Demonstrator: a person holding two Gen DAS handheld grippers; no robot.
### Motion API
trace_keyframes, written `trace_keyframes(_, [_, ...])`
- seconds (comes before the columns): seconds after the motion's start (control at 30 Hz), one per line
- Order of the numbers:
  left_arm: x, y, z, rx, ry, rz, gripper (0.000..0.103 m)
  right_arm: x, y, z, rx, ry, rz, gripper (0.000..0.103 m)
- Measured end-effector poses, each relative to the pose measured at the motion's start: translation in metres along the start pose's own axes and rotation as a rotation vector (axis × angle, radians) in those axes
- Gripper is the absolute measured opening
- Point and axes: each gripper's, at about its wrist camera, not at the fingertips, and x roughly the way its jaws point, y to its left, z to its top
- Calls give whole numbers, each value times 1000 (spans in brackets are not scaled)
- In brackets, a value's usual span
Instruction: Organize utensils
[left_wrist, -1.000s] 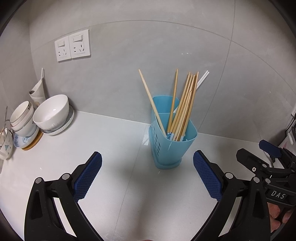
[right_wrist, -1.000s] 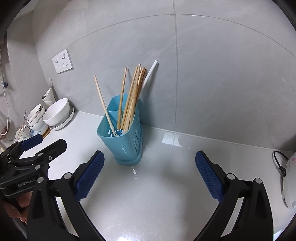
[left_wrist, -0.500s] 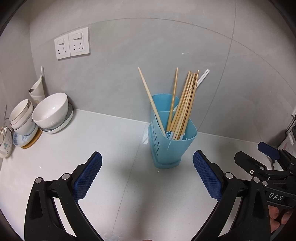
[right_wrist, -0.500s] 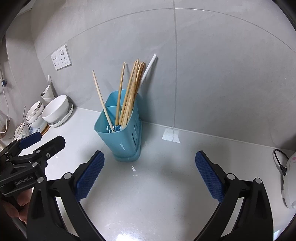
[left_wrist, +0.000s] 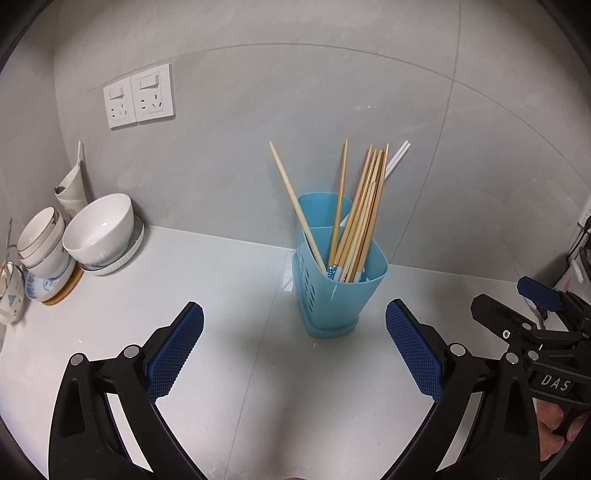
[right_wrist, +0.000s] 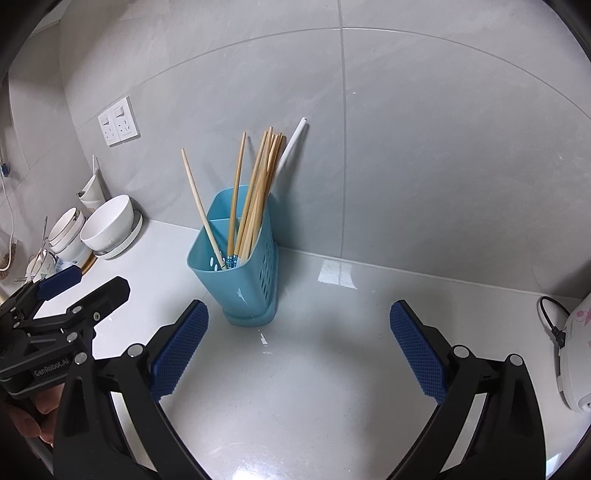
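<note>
**Both tongs wide open before the chopstick holder**

I see the white tabletop (left_wrist: 229, 280) running to a grey tiled wall (left_wrist: 258, 110). My left tongs (left_wrist: 294, 349) and right tongs (right_wrist: 298, 345) hover over it, jaws spread wide, holding nothing. The blue chopstick holder (left_wrist: 334, 295) stands upright near the wall, just ahead of both. Wooden chopsticks (left_wrist: 360, 218) lean inside it. White bowls (left_wrist: 99, 230) sit stacked at far left.
</note>
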Motion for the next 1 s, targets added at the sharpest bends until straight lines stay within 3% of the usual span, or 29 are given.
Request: trace_keyframes(1.0, [10,-7,3,12,14,-4,97,0,-5,-1,16,13,-14,95])
